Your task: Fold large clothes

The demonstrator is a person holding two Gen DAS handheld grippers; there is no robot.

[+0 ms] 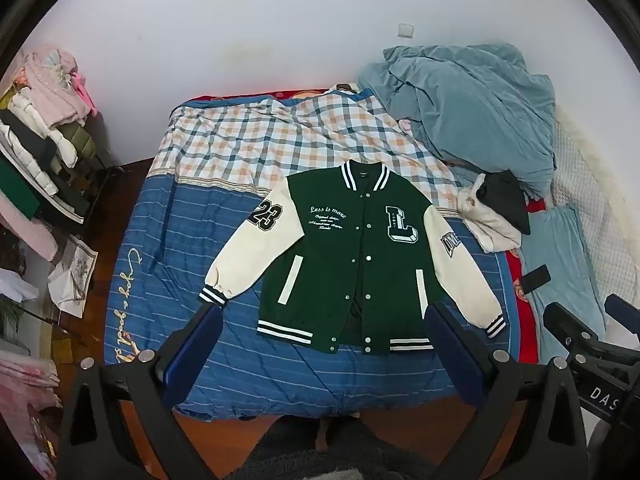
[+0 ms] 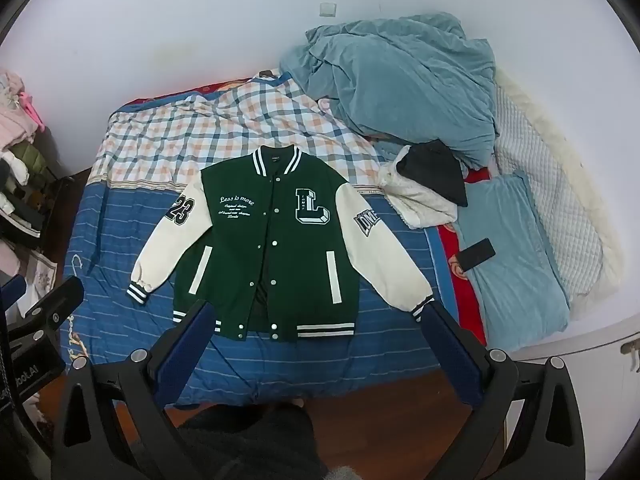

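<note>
A green varsity jacket (image 1: 352,256) with cream sleeves lies flat, front up and snapped shut, on the blue striped bedspread (image 1: 168,264); both sleeves are spread outward. It also shows in the right wrist view (image 2: 272,248). My left gripper (image 1: 324,320) is open and empty, held above the jacket's hem. My right gripper (image 2: 316,316) is open and empty, also above the hem, its right finger near the right cuff (image 2: 420,308). The right gripper shows at the right edge of the left wrist view (image 1: 588,344).
A crumpled teal blanket (image 1: 472,108) and a plaid sheet (image 1: 280,140) lie at the bed's far end. A white and black garment (image 1: 500,208) and a phone (image 1: 536,278) lie to the right. Stacked clothes (image 1: 44,128) stand at the left. Wooden floor (image 1: 400,416) lies below the bed's front edge.
</note>
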